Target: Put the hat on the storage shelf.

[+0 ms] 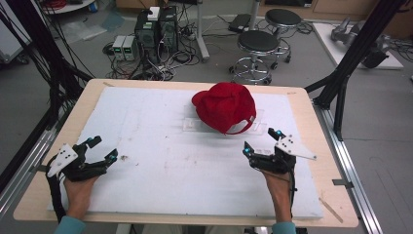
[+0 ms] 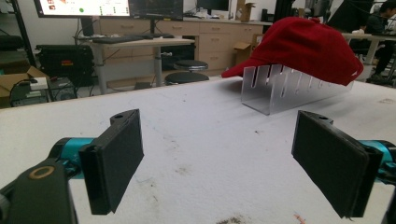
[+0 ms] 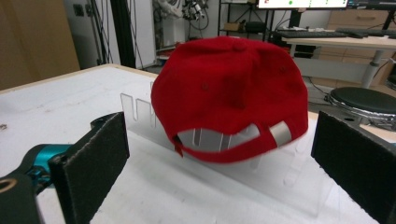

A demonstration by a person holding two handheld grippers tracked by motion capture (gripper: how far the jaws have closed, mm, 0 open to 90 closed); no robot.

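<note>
Grippers released, cap seated on its stand.
Left gripper (image 1: 102, 148) rests at the near left of the table (image 1: 146, 122), jaws spread and empty; red cap (image 1: 225, 106) sits on the clear slotted stand (image 2: 280, 88), strap toward the right gripper (image 1: 261, 141), which faces it wide, seemingly ready to grasp.

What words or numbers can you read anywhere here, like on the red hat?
None can be read.
The red cap shows no words or logo.
The monitor behind the table in the left gripper view has writing, but it is too small and blurred to read.
</note>
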